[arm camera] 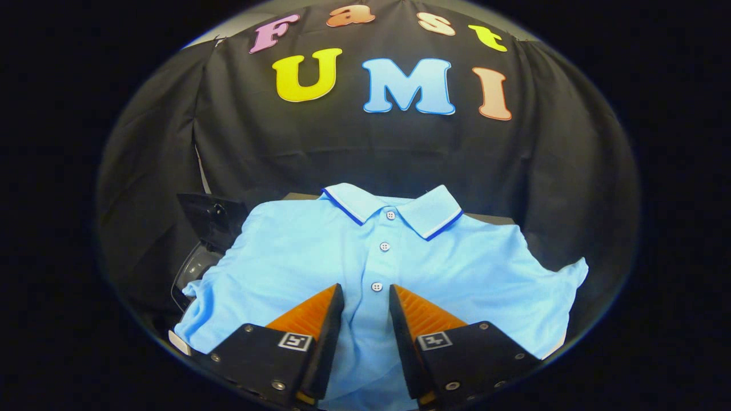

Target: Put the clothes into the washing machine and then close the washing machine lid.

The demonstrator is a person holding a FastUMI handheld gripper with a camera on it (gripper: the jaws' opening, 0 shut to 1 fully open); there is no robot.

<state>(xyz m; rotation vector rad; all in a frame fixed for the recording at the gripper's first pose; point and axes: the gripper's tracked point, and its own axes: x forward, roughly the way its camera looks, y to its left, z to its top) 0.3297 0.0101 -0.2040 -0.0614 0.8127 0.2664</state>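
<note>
At the bottom centre, the gripper [366, 299] stood with jaws apart, astride the placket of the shirt [320, 257], gripping nothing. The shirt lay spread flat mid-frame, collar away, evidently laid out for pickup. At mid-left, the washer [203, 240] showed past its sleeve, part-covered.

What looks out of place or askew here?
The light blue polo shirt lies spread over the dark washing machine, covering most of it, not inside. The gripper hovers open, fingers either side of the button placket. Nothing seems damaged or spilled.
</note>
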